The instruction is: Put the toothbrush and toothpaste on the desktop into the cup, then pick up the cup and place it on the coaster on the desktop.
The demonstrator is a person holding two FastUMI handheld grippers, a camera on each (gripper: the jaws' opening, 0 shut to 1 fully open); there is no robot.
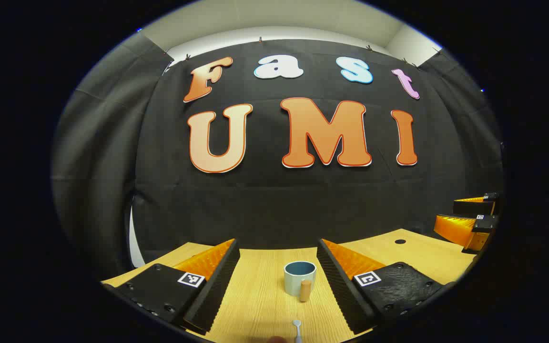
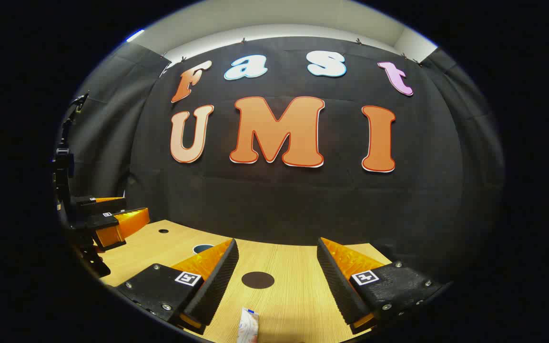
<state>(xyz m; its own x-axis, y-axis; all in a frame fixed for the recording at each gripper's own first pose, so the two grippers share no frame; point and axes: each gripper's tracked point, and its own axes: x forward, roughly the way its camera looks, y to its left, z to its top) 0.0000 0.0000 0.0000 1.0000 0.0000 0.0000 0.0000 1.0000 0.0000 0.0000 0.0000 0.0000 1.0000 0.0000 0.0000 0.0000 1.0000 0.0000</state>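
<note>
One pale blue cup (image 1: pixel 299 277) stands upright, wooden-handled.

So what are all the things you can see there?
cup: one, blue-grey with a wooden handle, standing on the desk ahead of the left gripper
toothbrush: one, pale, lying near the bottom edge of the left gripper view
toothpaste: one, white tube, lying between the right gripper's fingers
coaster: one, dark round, flat beyond the toothpaste
desk: one, light wood
left gripper: one, open
right gripper: one, open
</note>
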